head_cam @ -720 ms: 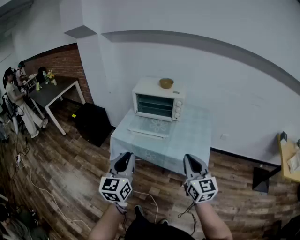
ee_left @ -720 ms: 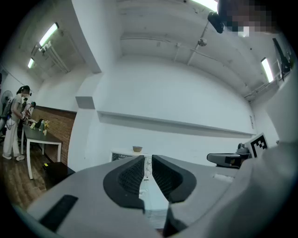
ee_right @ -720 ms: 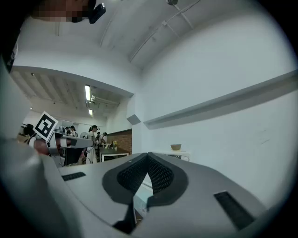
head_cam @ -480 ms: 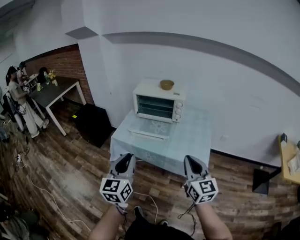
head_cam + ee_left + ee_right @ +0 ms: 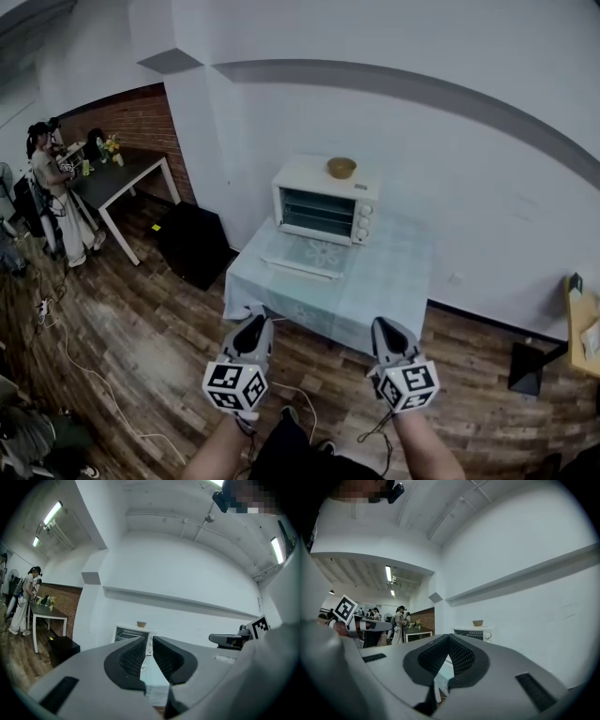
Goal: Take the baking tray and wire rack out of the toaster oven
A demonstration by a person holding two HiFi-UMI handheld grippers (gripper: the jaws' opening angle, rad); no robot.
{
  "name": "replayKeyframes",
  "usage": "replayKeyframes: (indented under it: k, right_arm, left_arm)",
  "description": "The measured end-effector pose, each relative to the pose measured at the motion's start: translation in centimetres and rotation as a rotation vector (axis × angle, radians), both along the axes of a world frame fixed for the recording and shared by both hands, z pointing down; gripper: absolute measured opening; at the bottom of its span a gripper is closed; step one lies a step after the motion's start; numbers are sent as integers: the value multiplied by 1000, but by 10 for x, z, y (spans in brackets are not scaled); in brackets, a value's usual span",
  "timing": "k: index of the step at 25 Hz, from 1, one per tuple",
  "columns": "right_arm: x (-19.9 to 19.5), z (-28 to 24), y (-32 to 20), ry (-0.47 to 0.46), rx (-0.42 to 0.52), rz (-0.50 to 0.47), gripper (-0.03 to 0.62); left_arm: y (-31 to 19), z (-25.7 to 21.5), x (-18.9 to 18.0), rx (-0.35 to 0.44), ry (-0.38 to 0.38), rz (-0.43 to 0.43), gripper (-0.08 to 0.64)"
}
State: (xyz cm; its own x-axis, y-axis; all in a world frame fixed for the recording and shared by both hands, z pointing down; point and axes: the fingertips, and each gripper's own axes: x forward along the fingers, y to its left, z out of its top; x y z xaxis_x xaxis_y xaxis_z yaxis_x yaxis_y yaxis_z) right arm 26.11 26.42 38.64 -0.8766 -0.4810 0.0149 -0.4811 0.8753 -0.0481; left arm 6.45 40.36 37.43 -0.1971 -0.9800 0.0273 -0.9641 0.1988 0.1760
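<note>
A white toaster oven (image 5: 325,208) stands at the back of a table with a pale cloth (image 5: 375,291), against the white wall. Its door seems folded down in front of it. Dark shelves show inside, too small to tell tray from rack. A brown bowl (image 5: 341,168) sits on top. My left gripper (image 5: 254,323) and right gripper (image 5: 385,328) hover side by side over the floor, well short of the table. In the left gripper view the left gripper (image 5: 149,639) shows a narrow empty gap, with the oven (image 5: 131,633) far ahead. The right gripper (image 5: 449,637) has its tips together, holding nothing.
A black box (image 5: 192,244) stands on the wood floor left of the table. Farther left, people stand by a dark table (image 5: 117,178) near a brick wall. Cables (image 5: 56,356) trail over the floor. A black stand (image 5: 530,361) and a wooden shelf (image 5: 583,319) are at the right.
The head view has shifted a little, so the oven and table sit slightly further right and lower. Both grippers have kept side by side, a touch lower in the picture.
</note>
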Motion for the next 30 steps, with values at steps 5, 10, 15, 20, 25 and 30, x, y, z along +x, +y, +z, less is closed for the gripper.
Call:
replayKeyframes:
  k: [5,10,15,20,25,30]
  right_arm:
    - [-13,6,-22,-31,-27,-6,5]
    - [-36,24,-49,-6,-57,-8,5]
    - [-62,35,-92,28,-83,-13,5]
    - [-91,44,-137,69,-106,-12,6]
    - [-123,53,-177,104,-126,-6,5]
    - [-164,59,-205,124,-134,-1,6]
  left_arm:
    - [-16,6,-15,-12,10,-17,48]
    - [-38,23,-41,-20,41,-43,48]
    - [-80,42,-77,-30,95,-62,48]
    - [-127,56,-109,-50,132,-67,48]
    - [-162,61,-148,-45,156,-76,48]
    - [-186,75,-191,-49,192,-84,48]
